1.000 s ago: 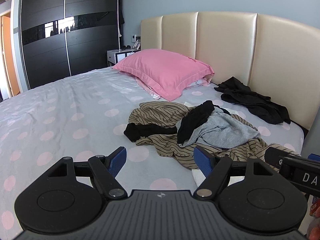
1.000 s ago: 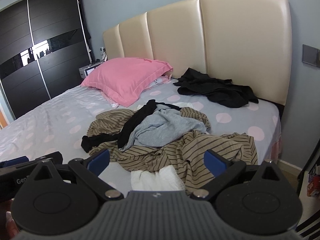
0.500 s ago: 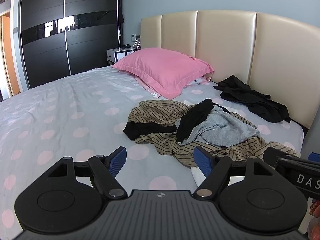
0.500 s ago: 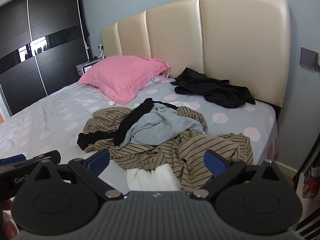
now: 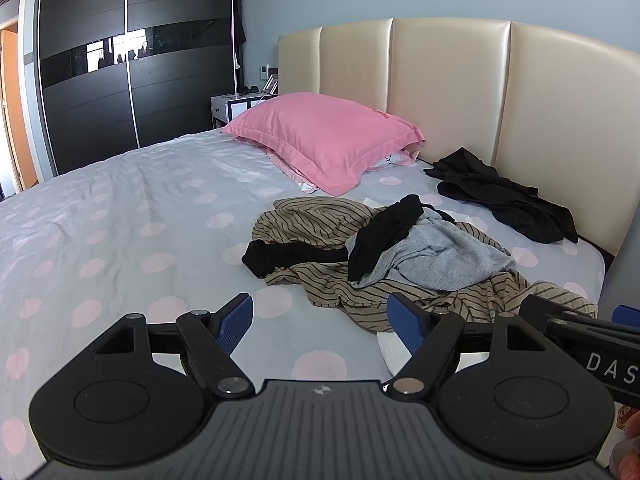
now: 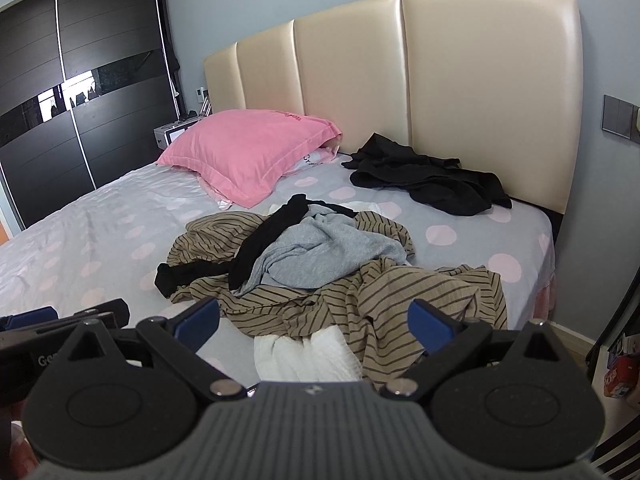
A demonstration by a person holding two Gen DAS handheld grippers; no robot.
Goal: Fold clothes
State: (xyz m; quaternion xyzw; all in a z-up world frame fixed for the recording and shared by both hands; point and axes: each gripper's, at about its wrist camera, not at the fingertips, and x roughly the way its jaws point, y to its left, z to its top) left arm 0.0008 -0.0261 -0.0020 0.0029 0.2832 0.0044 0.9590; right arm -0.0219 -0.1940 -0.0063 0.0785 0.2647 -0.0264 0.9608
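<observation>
Polka-dot bed, clothes pile just beyond both spread-apart, empty hand-held grippers

From the bed's near edge, we look toward the headboard; both views share the clothes pile.

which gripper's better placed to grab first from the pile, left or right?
Right, probably. The right gripper, open, looks straight at the striped garment and white cloth at the pile's near edge. The left gripper, also open, faces mostly bare sheet, with the pile off to its right.
</observation>
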